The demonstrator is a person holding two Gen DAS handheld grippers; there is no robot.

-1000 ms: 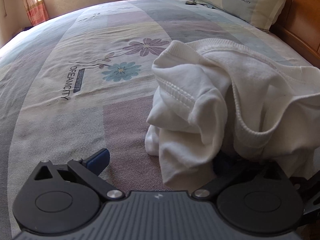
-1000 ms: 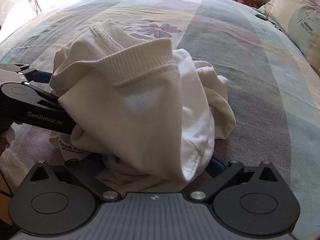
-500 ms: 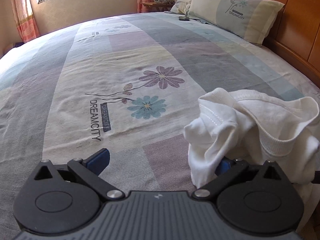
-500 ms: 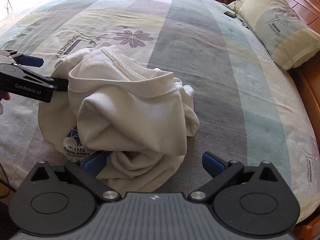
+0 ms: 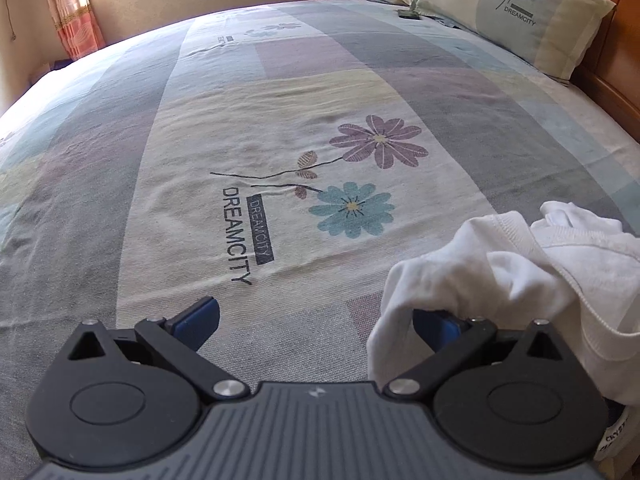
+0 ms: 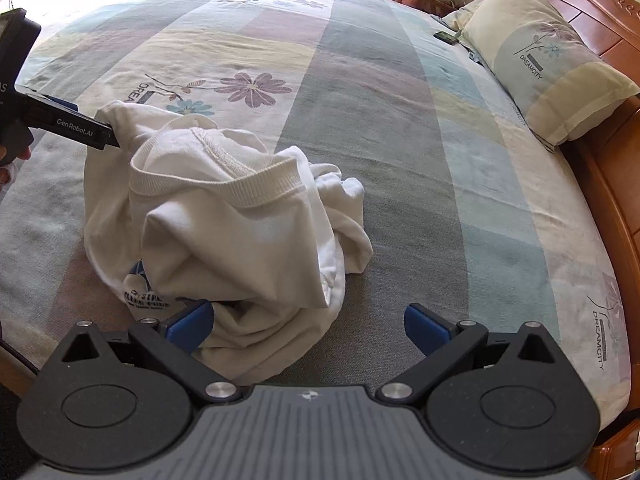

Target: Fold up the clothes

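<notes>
A white shirt (image 6: 224, 220) was seen bunched in a soft heap on the bed (image 6: 400, 140), not folded. It looked light and floppy, so it would sag when lifted. The thick neck band (image 6: 260, 184) seemed a good place to hold. The left gripper (image 5: 316, 320) and the right gripper (image 6: 308, 320) were both spread apart, with cloth draped over one left finger.

White sweatshirt (image 6: 224, 216), crumpled in a heap on the bed, unfolded. Ribbed collar band on top, arching open, facing up. Blue printed logo w/ text low on the left side of the pile, partly hidden in folds. Sleeve or hem bunched out to the right. In left wrist view a fold of the garment (image 5: 500, 272) drapes at lower right.
</notes>
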